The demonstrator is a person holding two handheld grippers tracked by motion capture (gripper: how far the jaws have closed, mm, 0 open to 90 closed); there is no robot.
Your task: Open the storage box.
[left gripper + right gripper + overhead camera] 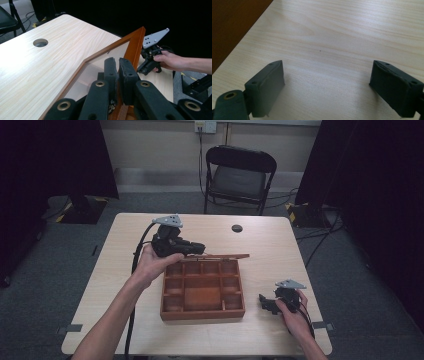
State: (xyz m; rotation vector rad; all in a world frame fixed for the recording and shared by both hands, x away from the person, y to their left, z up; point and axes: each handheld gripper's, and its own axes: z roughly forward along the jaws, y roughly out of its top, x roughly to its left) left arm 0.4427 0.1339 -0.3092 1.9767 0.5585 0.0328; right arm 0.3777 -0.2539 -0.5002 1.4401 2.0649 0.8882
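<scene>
A brown wooden box [202, 312] with several compartments sits in the middle of the table. Its hinged lid [220, 256], a wooden frame [136, 42] around a clear pane, is raised above the box's far edge. My left gripper [197, 249] is shut on the lid's frame, and the left gripper view shows the two pads pressed onto the wood [118, 67]. My right gripper [265, 302] rests on the table just right of the box. Its jaws stand wide open [327, 82] with only bare tabletop between them. The box's dark side [232, 25] is at the upper left.
The light wooden table [125, 270] has a round cable hole [237, 228] near its far edge. A black folding chair [239, 177] stands behind the table. Cables trail on the grey floor at the right. Black curtains hang at both sides.
</scene>
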